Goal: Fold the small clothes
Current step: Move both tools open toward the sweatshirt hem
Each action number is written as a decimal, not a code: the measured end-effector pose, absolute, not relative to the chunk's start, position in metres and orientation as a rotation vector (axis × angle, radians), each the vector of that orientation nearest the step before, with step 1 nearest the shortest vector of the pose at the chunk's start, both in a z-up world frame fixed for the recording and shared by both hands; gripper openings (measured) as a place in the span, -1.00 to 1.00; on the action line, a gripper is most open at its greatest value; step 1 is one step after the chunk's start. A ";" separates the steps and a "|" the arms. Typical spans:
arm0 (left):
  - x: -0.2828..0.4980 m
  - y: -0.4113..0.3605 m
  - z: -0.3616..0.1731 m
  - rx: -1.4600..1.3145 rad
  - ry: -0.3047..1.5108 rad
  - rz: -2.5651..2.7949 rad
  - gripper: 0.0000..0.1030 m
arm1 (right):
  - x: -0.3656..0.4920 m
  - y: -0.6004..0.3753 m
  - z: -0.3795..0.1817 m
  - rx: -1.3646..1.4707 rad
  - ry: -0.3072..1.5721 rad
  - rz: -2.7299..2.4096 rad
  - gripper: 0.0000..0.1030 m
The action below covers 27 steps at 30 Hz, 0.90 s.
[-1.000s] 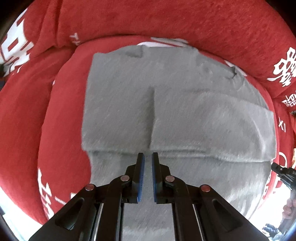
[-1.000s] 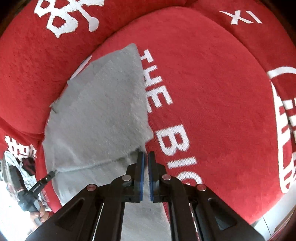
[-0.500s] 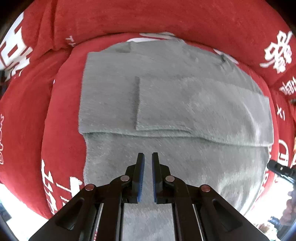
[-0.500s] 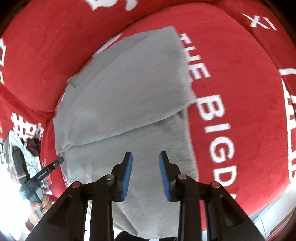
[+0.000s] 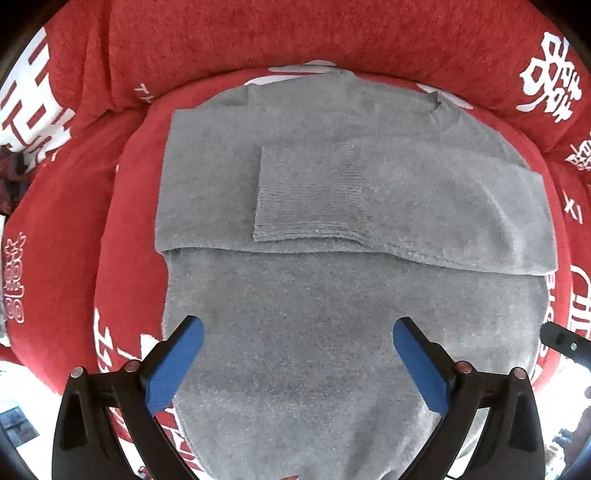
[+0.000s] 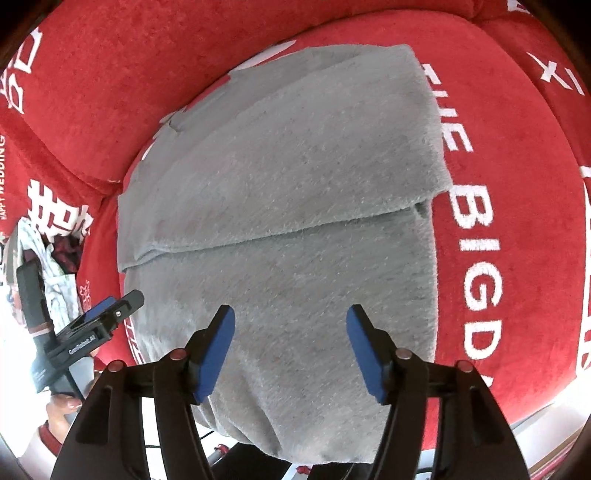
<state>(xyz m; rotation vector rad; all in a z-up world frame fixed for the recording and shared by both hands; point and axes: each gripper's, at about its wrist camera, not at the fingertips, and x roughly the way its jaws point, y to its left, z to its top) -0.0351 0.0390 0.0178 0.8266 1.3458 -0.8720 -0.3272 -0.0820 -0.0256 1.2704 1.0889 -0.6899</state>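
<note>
A grey fuzzy sweater lies flat on a red seat cushion, both sleeves folded across its chest, one ribbed cuff on top. Its hem hangs over the cushion's front edge. My left gripper is open and empty above the sweater's lower body. In the right wrist view the same sweater fills the middle, and my right gripper is open and empty above its lower part. The left gripper shows at that view's left edge, in a hand.
The cushion is red plush with white lettering. Red back cushions rise behind the sweater. A heap of other clothes lies at the far left. The right gripper's tip shows at the left wrist view's right edge.
Both grippers have opened wide and drawn back from the sweater; the right opened first. The folded sleeves now lie released across the chest.
</note>
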 end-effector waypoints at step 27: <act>-0.096 0.057 0.017 0.812 1.415 -0.723 0.99 | -0.368 -0.082 -0.031 1.293 1.063 -0.528 0.60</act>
